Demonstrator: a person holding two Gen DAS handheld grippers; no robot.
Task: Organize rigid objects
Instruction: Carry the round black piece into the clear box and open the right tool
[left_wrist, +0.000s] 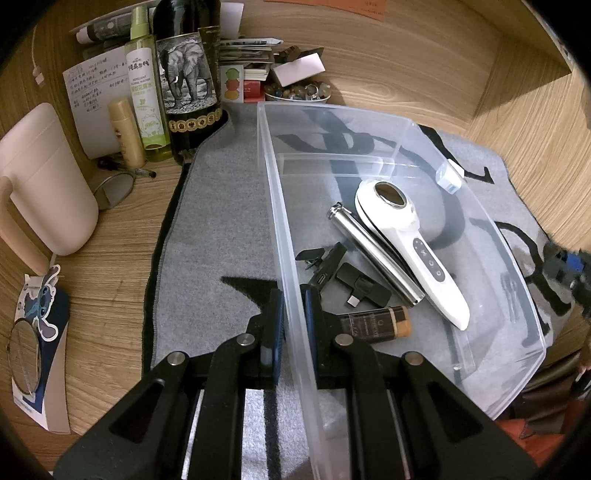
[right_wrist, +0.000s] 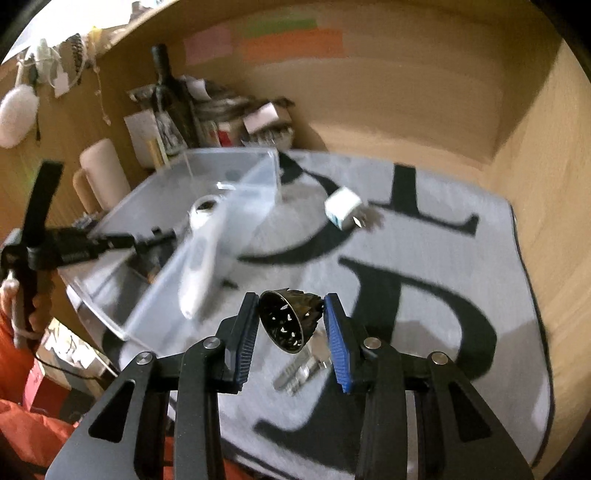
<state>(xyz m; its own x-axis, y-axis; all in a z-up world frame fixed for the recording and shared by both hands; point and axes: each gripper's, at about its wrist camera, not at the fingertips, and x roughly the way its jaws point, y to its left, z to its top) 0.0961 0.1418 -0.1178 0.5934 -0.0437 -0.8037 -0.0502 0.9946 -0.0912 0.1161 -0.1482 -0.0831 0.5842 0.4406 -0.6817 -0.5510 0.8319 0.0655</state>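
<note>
Listing largest first: clear plastic bin (left_wrist: 491, 236) on the grey mat (left_wrist: 221, 221), our left gripper (left_wrist: 293, 314) clamping its near wall; inside, white handheld device (left_wrist: 410, 243), steel tube (left_wrist: 373, 251), brown bottle (left_wrist: 373, 321). Outstanding: white charger (right_wrist: 343, 212), metal clip (right_wrist: 299, 373). Our right gripper (right_wrist: 291, 325) pinches a dark, perforated metal cone (right_wrist: 286, 321) above the mat.
</note>
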